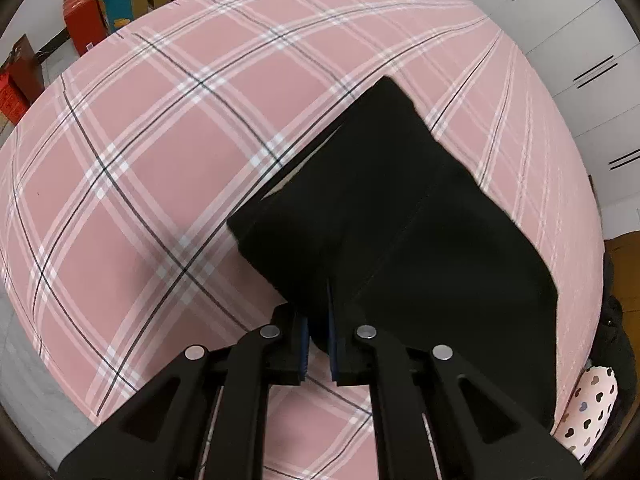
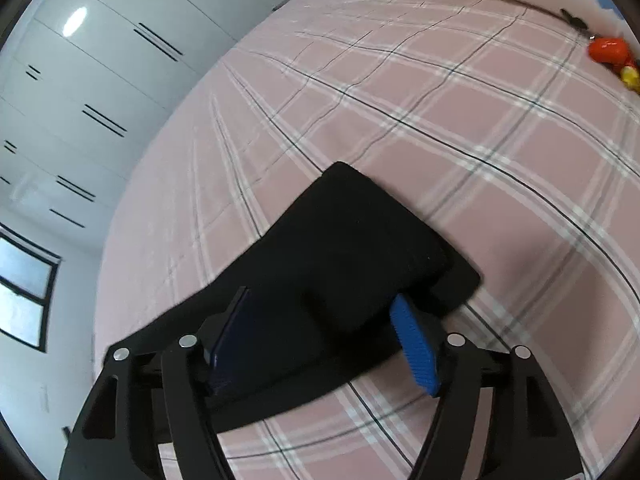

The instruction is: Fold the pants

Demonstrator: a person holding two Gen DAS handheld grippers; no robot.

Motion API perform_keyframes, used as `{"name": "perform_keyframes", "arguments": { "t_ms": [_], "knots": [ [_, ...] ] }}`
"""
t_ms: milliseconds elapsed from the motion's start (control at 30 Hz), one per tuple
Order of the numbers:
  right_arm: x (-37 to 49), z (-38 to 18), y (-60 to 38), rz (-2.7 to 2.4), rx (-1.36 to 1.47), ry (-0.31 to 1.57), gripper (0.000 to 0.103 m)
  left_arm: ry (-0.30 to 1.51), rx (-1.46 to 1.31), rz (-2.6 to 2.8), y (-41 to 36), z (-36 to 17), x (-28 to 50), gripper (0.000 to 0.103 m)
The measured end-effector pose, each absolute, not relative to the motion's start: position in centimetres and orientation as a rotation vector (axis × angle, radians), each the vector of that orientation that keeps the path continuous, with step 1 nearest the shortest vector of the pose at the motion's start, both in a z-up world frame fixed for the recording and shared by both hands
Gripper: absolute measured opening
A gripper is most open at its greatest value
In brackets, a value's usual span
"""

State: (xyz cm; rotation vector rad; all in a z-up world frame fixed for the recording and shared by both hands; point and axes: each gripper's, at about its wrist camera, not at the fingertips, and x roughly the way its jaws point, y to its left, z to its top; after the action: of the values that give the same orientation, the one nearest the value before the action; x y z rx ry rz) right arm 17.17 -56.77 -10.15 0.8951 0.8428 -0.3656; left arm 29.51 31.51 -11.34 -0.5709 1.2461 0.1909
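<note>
Black pants [image 1: 400, 220] lie folded on a pink plaid bed sheet [image 1: 168, 152]. In the left wrist view my left gripper [image 1: 318, 320] is shut on the near edge of the pants, with cloth pinched between its blue pads. In the right wrist view the pants [image 2: 340, 248] lie in stacked layers on the sheet [image 2: 440, 120]. My right gripper [image 2: 324, 320] is open just above them, its blue pads [image 2: 416, 348] spread wide on either side of the cloth, holding nothing.
Red and teal boxes [image 1: 100, 12] stand on the floor beyond the far edge of the bed. White wardrobe doors [image 2: 100, 92] line the side. A heart-print pillow [image 1: 592, 408] and a red toy [image 2: 608, 50] lie at the bed's edges.
</note>
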Motion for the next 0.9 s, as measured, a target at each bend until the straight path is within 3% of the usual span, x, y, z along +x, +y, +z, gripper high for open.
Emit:
{"name": "perform_keyframes", "arguments": {
  "t_ms": [33,100,133,233,300,367,467,500,533,600,900],
  "knots": [
    [17.5,-10.6,-57.1,-0.354,0.914,0.852,0.054,1.252,-0.568,0.199,31.4,-11.7,29.7,0.006],
    [18.9,-10.9,-57.4,-0.342,0.890,0.897,0.007,1.253,-0.570,0.212,31.5,-11.7,29.2,0.006],
    [19.8,-9.9,-57.3,-0.354,0.828,0.911,0.007,1.253,-0.569,0.216,31.5,-11.5,29.3,0.006],
    [19.2,-2.6,-56.4,-0.275,0.743,0.667,0.005,1.231,-0.531,0.209,31.3,-9.8,29.8,0.006],
    [17.7,0.3,-55.7,-0.283,0.652,0.602,0.004,1.233,-0.508,0.194,31.2,-9.1,30.0,0.007],
    [17.7,-2.3,-56.2,-0.356,0.578,0.726,0.004,1.250,-0.466,0.203,30.9,-9.5,30.5,0.007],
    [17.6,-11.2,-58.0,-0.414,0.672,1.029,0.005,1.288,-0.430,0.233,30.6,-11.4,30.8,0.007],
    [16.8,-12.2,-57.9,-0.409,0.680,1.013,0.009,1.291,-0.431,0.240,30.5,-11.7,30.8,0.007],
    [16.2,-11.8,-57.7,-0.419,0.680,0.970,0.026,1.288,-0.426,0.243,30.4,-11.9,30.6,0.009],
    [15.0,-10.9,-57.5,-0.457,0.717,0.934,0.045,1.268,-0.407,0.232,30.2,-11.9,30.4,0.010],
    [10.1,-8.2,-57.7,-0.522,0.708,0.876,0.053,1.239,-0.362,0.273,29.8,-11.5,30.8,0.009]
  ]
}}
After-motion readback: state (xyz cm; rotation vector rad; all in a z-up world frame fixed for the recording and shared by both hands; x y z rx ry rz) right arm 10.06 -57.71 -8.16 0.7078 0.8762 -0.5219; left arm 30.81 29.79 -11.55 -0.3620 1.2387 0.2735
